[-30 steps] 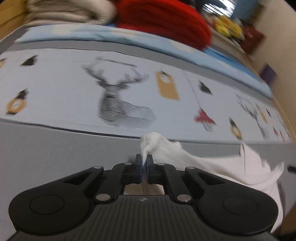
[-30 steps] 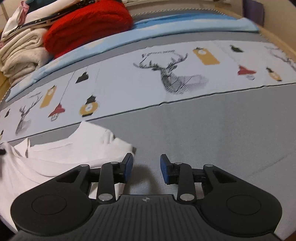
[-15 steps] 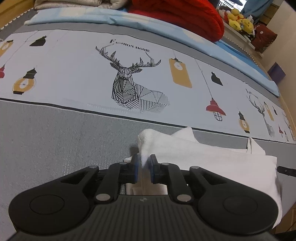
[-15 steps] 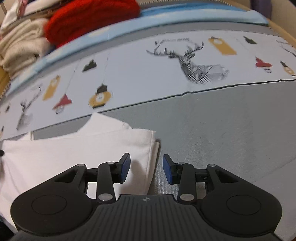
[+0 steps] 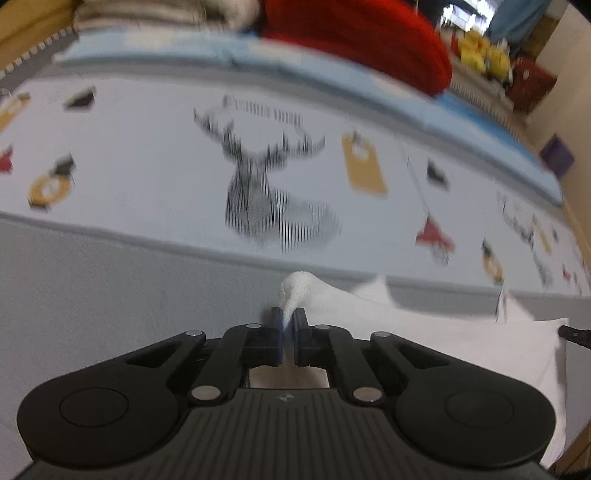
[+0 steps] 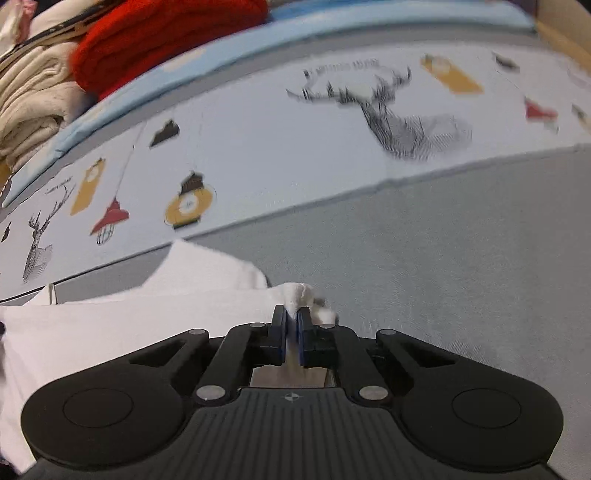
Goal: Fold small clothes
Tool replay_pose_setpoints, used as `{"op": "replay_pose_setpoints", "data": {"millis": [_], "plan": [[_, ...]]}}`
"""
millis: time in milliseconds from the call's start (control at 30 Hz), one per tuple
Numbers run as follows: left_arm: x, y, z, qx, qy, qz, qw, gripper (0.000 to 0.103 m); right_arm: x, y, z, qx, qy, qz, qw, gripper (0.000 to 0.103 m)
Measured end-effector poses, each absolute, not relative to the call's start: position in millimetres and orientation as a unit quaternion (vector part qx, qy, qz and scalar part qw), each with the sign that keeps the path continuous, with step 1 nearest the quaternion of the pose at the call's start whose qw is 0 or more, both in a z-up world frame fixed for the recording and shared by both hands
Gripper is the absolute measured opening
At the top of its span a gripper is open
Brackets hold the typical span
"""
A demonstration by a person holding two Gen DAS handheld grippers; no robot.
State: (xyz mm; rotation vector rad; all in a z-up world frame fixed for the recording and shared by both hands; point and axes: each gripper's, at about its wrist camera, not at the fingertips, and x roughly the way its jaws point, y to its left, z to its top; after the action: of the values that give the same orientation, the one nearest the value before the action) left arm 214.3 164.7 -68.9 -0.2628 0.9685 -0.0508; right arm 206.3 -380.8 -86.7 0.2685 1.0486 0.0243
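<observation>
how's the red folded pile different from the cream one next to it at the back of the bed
The red pile is bright red and looks chunky, like a knit; the cream pile is pale and shows several thinner stacked layers. In the right wrist view the red pile sits to the right of the cream pile and partly rests over it. Both are folded and lie beyond the blue strip.

White garment [image 5: 424,325] on grey bedsheet [image 5: 110,288] with deer-and-lantern band [image 5: 266,192]; red knit [image 6: 166,33] behind.
</observation>
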Motion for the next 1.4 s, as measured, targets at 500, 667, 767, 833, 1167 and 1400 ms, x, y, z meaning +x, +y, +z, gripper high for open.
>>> {"op": "replay_pose_setpoints", "data": {"millis": [500, 667, 767, 833, 1167, 1400], "plan": [[240, 165, -66, -0.126, 0.433, 0.016, 0.892, 0.008, 231, -349, -44, 0.119, 0.364, -0.04, 0.923, 0.004], [239, 169, -82, -0.134, 0.49, -0.003, 0.861, 0.026, 249, -348, -82, 0.102, 0.471, -0.069, 0.874, 0.01], [225, 168, -82, -0.125, 0.506, -0.029, 0.853, 0.028, 239, -359, -87, 0.12, 0.496, -0.069, 0.857, 0.021], [212, 170, -80, -0.134, 0.509, -0.038, 0.849, 0.028, 227, -366, -79, 0.133, 0.492, -0.053, 0.859, 0.033], [110, 168, -44, -0.144, 0.536, -0.098, 0.826, 0.03, 134, -363, -26, 0.106, 0.498, 0.056, 0.859, 0.033], [91, 158, -87, -0.106, 0.59, -0.095, 0.795, 0.03, 100, -368, -59, 0.087, 0.545, 0.05, 0.832, 0.033]]}}
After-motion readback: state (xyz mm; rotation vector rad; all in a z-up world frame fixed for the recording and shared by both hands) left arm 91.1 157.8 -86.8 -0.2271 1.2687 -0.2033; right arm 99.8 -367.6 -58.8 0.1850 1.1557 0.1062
